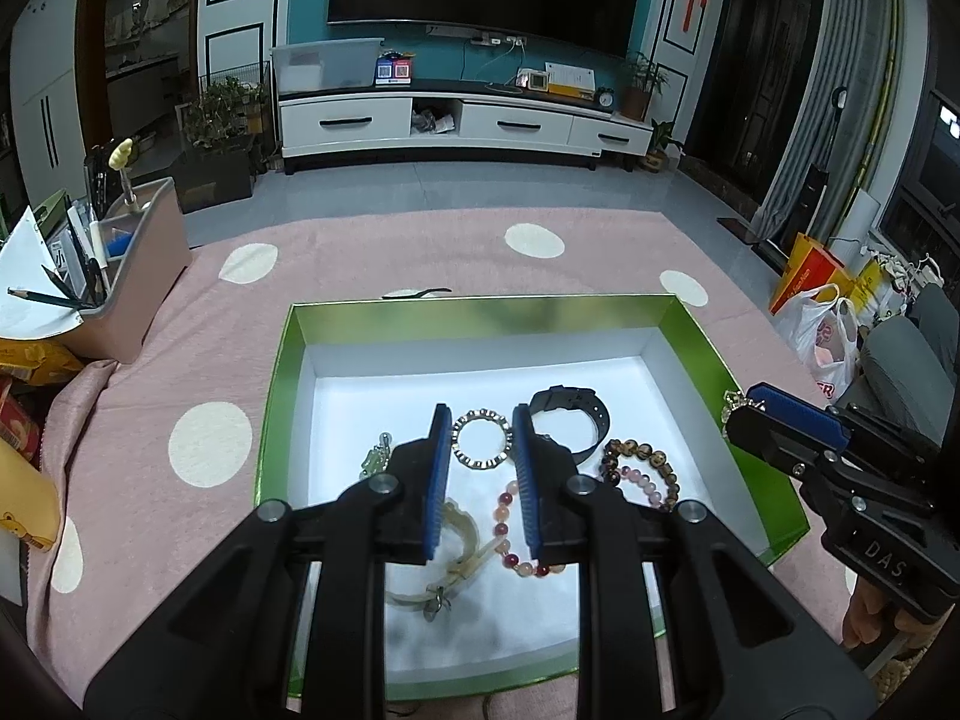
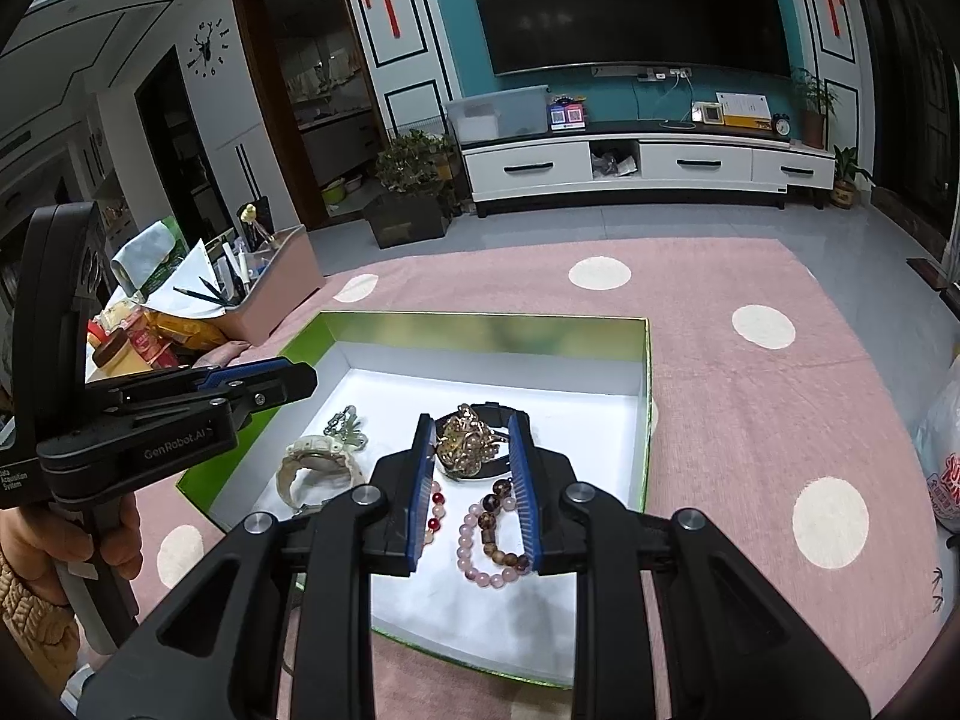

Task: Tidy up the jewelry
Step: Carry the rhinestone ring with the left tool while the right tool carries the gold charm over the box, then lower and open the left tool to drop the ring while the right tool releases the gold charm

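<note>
A green box [image 1: 480,318] [image 2: 480,333] with a white floor lies on the pink cloth. My left gripper [image 1: 481,420] [image 2: 303,378] hovers over its left part, shut on a round silver link bracelet [image 1: 480,441] that spans the gap between the pads. My right gripper [image 2: 471,429] [image 1: 744,403] hangs at the box's right wall, shut on a gold ornament [image 2: 468,438] [image 1: 733,401]. On the box floor lie a black watch [image 1: 570,420], a cream watch [image 2: 318,468], a pale charm [image 2: 345,426], a red-and-peach bead bracelet [image 1: 510,531], and pink [image 2: 480,564] and brown [image 1: 645,456] bead bracelets.
The pink cloth [image 1: 372,240] with cream dots covers the table. A pink bin [image 1: 144,276] with pencils and papers stands at the left, with snack packets [image 1: 24,396] beside it. A thin dark item [image 1: 420,294] lies just beyond the box. Plastic bags [image 1: 822,336] sit at the right.
</note>
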A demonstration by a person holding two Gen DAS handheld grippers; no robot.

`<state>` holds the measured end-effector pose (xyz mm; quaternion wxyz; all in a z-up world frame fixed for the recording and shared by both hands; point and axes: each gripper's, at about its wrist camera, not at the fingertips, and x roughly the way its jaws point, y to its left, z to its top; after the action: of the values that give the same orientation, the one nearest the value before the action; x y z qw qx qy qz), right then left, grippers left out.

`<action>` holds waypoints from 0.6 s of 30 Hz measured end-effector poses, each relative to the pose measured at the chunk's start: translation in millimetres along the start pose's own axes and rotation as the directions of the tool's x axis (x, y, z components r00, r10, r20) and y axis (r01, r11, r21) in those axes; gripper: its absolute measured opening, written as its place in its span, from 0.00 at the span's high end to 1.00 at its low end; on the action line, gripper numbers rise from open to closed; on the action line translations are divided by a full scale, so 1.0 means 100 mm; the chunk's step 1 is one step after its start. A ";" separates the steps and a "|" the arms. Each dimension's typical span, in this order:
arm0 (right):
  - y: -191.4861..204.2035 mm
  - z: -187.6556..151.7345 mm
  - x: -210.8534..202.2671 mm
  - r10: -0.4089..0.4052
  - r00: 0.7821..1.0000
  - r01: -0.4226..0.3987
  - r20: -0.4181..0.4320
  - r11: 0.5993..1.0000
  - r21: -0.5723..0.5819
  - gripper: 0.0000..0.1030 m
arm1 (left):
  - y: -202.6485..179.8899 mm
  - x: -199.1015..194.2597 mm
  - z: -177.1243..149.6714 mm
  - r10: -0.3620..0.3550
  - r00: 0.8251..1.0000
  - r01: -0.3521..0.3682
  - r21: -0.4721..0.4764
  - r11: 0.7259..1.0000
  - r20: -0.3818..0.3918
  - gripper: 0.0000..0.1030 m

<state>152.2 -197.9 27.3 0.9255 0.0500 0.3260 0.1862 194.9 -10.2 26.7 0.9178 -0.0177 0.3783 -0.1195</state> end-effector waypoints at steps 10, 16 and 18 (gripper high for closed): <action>-0.09 0.05 0.12 -0.028 0.999 0.028 -0.030 1.000 0.006 0.76 | 0.01 0.19 0.04 0.004 0.999 -0.004 -0.010 1.000 -0.034 0.80; -0.12 0.07 0.20 -0.046 0.997 0.046 -0.054 0.999 0.000 0.76 | 0.01 0.29 0.06 0.006 0.999 -0.007 -0.020 1.000 -0.053 0.80; -0.13 0.07 0.22 -0.049 0.997 0.049 -0.061 0.999 0.000 0.76 | 0.00 0.32 0.06 0.009 0.998 -0.011 -0.019 1.000 -0.058 0.80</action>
<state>176.6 -201.3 17.1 0.9194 0.0370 0.3554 0.1645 221.5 -17.6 9.0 0.9067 -0.0210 0.4060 -0.1118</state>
